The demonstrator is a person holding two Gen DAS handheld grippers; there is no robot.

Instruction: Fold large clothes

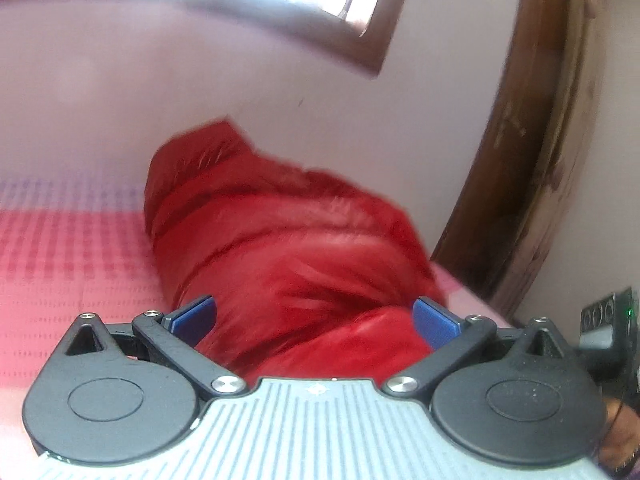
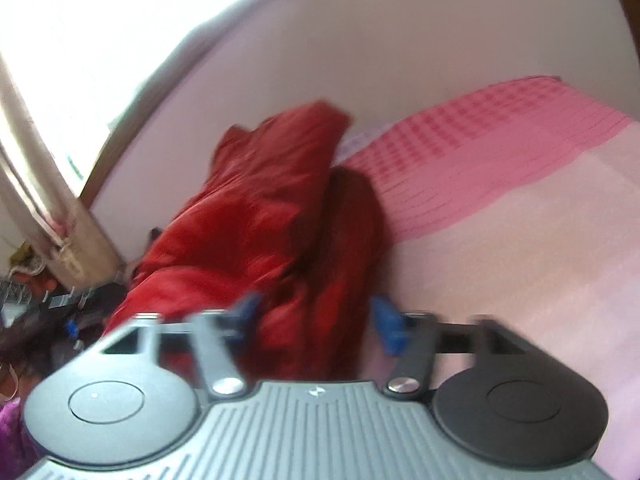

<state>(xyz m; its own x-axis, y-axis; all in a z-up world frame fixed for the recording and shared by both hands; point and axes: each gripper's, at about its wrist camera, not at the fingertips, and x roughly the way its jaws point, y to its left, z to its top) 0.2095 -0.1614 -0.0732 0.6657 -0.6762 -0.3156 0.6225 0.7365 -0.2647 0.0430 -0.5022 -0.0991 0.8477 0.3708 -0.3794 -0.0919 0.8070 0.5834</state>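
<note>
While both claws straddle a red padded jacket (image 1: 280, 248) on a pink bed (image 1: 60, 280), I prepare the next fold.

To fold it well, I judge each claw should bite an outer edge, then lift together. Left claw (image 1: 314, 320) gapes wide, fabric bulging between its pads, unpinched. Right claw (image 2: 314, 320) is partly closed around a blurred fold; grip uncertain. Beyond both, the jacket lies bunched against the wall.

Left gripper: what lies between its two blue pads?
In the left wrist view, the red puffy jacket fills the gap of the left gripper; nothing else lies there. Whether the pads touch it is unclear.
</note>
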